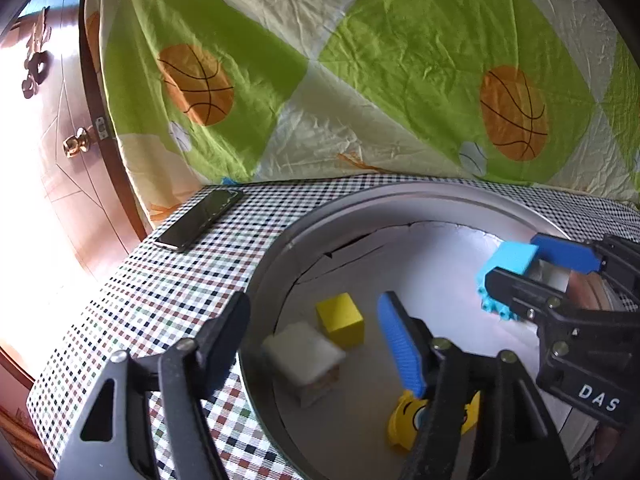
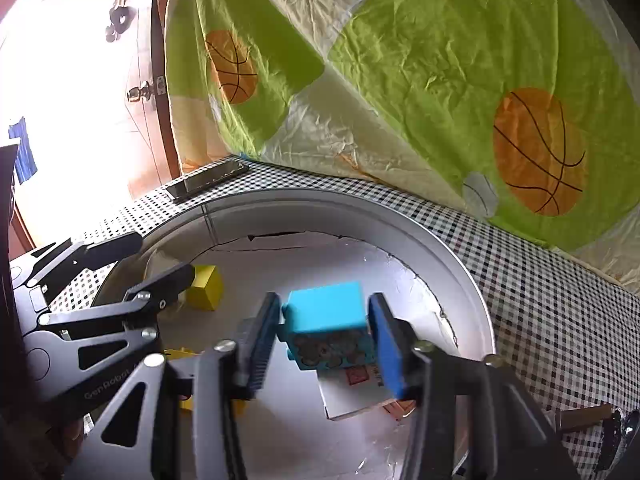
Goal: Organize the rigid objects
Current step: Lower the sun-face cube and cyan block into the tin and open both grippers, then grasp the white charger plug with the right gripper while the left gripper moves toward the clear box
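A big round metal pan (image 1: pixel 360 208) lined with white paper lies on the checked tablecloth. Over its left side my left gripper (image 1: pixel 314 300) is open, and a blurred white block (image 1: pixel 304 356) shows between its fingers, touching neither. A yellow cube (image 1: pixel 342 320) and a yellow smiley toy (image 1: pixel 404 420) rest on the pan floor. In the right wrist view my right gripper (image 2: pixel 324 300) is open, and a cyan studded brick (image 2: pixel 324 314) sits between its blue pads with a thin gap on each side. Beneath the brick lies a white box (image 2: pixel 348 392).
A dark phone (image 1: pixel 200 220) lies on the tablecloth (image 1: pixel 168 296) behind the pan's left side. A green and cream basketball blanket (image 1: pixel 400 60) hangs behind the table. A wooden door with a brass knob (image 1: pixel 76 146) is at the left. A brown handle (image 2: pixel 580 416) pokes in at the right.
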Available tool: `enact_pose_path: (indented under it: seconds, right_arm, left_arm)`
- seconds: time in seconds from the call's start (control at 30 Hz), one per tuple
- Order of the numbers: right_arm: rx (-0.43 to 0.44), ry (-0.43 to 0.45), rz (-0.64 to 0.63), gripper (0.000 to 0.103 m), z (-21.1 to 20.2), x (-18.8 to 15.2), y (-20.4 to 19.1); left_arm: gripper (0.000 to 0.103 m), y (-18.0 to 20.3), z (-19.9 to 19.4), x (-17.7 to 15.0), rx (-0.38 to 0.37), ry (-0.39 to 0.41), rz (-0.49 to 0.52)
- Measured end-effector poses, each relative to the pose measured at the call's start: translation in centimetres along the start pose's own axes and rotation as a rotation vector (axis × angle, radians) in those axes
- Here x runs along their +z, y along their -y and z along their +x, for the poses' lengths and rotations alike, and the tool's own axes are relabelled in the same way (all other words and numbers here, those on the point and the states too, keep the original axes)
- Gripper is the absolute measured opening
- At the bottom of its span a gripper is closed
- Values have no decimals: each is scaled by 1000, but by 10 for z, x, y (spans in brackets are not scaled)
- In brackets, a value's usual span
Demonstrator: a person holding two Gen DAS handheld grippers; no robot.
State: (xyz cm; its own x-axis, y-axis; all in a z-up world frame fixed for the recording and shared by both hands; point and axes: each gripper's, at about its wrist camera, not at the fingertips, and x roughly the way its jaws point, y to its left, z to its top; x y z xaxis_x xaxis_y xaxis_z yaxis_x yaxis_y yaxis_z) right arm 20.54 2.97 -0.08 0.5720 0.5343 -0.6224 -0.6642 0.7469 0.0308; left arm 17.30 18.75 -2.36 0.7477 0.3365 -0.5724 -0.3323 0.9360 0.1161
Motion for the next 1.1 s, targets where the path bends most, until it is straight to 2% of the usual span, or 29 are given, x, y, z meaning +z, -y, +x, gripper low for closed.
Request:
enact_pose_path:
  seconds: [0.03,0.2,0.3,0.4,0.5,0.6,0.7,0.8,0.9,1.1]
  right_arm:
    - [9,8,14,70,-3,0,2]
    - [-2,51,69,70,-34,-3,19]
    - [-12,74,80,70,-60,-12,33]
    - [-70,89,81,71,-92,-29,56]
    - [-174,84,105,71,-122,-57,87]
    - [-243,45,151,71,-140,-87,117]
    - [-276,-6,186,72,-150,-113,140]
    - [-285,-38,198,72,-153,-130,149]
    - [-254,-69,213,72,-154,-139,154]
    - [-201,-116,196,72,-142,-138,150]
  left_arm:
    - [79,-1,-1,0,8,2,0]
    - [93,-1,-14,-1,6,32,-21]
    - [96,3,-28,-2,-16,60,-35]
    - [98,14,-45,-5,-61,89,-42]
    - [98,37,-63,-12,-118,109,-22]
    - [99,64,-76,-19,-180,113,4]
    - [100,95,-86,-25,-224,113,41]
    - [100,122,-93,-30,-267,106,81]
    - [100,143,-95,-35,-282,98,119]
    - [100,154,-91,-38,-271,83,126]
